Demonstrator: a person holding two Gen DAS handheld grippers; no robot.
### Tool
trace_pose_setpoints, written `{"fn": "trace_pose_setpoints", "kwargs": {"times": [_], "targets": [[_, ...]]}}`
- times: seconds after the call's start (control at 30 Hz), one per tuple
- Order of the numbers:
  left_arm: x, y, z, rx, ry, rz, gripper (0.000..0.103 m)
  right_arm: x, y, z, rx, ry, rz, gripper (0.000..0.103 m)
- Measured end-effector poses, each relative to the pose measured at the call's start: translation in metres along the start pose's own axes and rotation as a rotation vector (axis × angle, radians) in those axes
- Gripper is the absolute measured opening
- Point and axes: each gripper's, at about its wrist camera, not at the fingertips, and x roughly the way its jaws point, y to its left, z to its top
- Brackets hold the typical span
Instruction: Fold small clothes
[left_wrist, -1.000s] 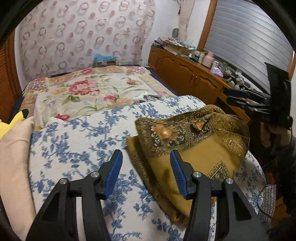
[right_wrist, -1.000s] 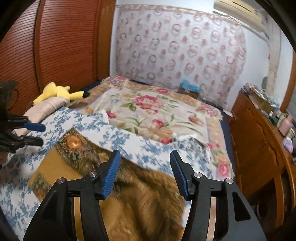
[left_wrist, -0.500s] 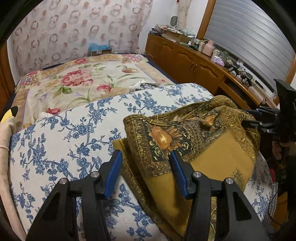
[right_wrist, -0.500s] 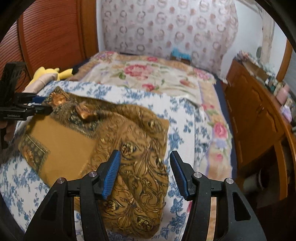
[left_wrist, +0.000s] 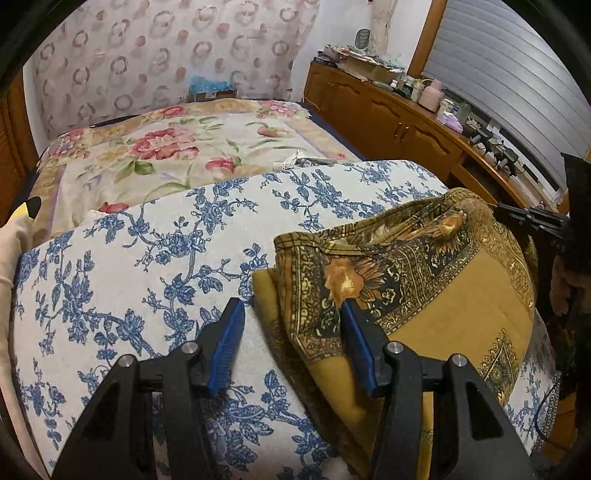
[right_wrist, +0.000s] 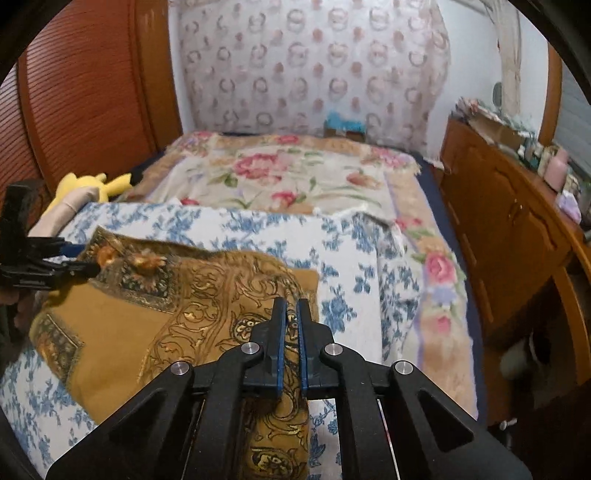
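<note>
Right gripper (right_wrist: 291, 328) clamped on gold patterned cloth (right_wrist: 155, 317) at bed's (right_wrist: 295, 184) near edge; left gripper (left_wrist: 291, 343) half-open, straddling cloth's corner.

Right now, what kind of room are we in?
Most likely a bedroom: a bed with a flowered blanket, a yellow plush toy beside it, and a wooden sideboard along the wall.

Lower end of the gold scarf (right_wrist: 273, 454) behind the right gripper's (right_wrist: 291, 310) frame, beyond the picture's bottom edge.
</note>
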Motion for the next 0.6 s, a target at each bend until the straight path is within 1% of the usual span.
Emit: {"fn": "trace_pose_setpoints", "kwargs": {"times": [0.03, 0.1, 0.13, 0.17, 0.2, 0.23, 0.3, 0.33, 0.37, 0.43, 0.53, 0.6], "targets": [[0.001, 0.0, 0.001, -0.002, 0.0, -0.001, 0.054, -0.001, -0.001, -0.001, 0.005, 0.001, -0.001, 0.005], [0.002, 0.002, 0.004, -0.009, 0.0, -0.004, 0.054, -0.001, -0.002, -0.003, 0.017, 0.01, -0.016, 0.017], [0.002, 0.003, 0.005, -0.012, 0.0, -0.005, 0.054, -0.001, -0.002, -0.005, 0.021, 0.016, -0.016, 0.033], [0.003, 0.003, 0.006, -0.015, -0.001, -0.008, 0.054, -0.001, -0.002, -0.006, 0.03, 0.022, -0.002, 0.052], [0.003, 0.004, 0.006, -0.018, -0.002, -0.011, 0.054, 0.0, -0.003, -0.008, 0.036, 0.026, 0.014, 0.057], [0.004, 0.005, 0.007, -0.023, -0.004, -0.015, 0.054, 0.001, -0.003, -0.01, 0.045, 0.035, 0.025, 0.06], [0.005, 0.008, 0.008, -0.035, -0.011, -0.029, 0.053, 0.007, -0.003, -0.014, 0.05, 0.059, 0.019, 0.065], [0.005, 0.009, 0.009, -0.038, -0.013, -0.035, 0.052, 0.01, -0.004, -0.016, 0.055, 0.066, 0.018, 0.067], [0.005, 0.009, 0.009, -0.04, -0.013, -0.041, 0.047, 0.012, -0.004, -0.018, 0.062, 0.071, 0.019, 0.069], [0.006, 0.01, 0.01, -0.039, -0.009, -0.058, 0.043, 0.019, -0.007, -0.02, 0.077, 0.091, 0.015, 0.073], [0.007, 0.012, 0.011, -0.042, -0.007, -0.07, 0.039, 0.027, -0.01, -0.022, 0.099, 0.101, 0.047, 0.075], [0.007, 0.012, 0.012, -0.049, -0.007, -0.077, 0.037, 0.033, -0.014, -0.023, 0.128, 0.116, 0.091, 0.075]]}}
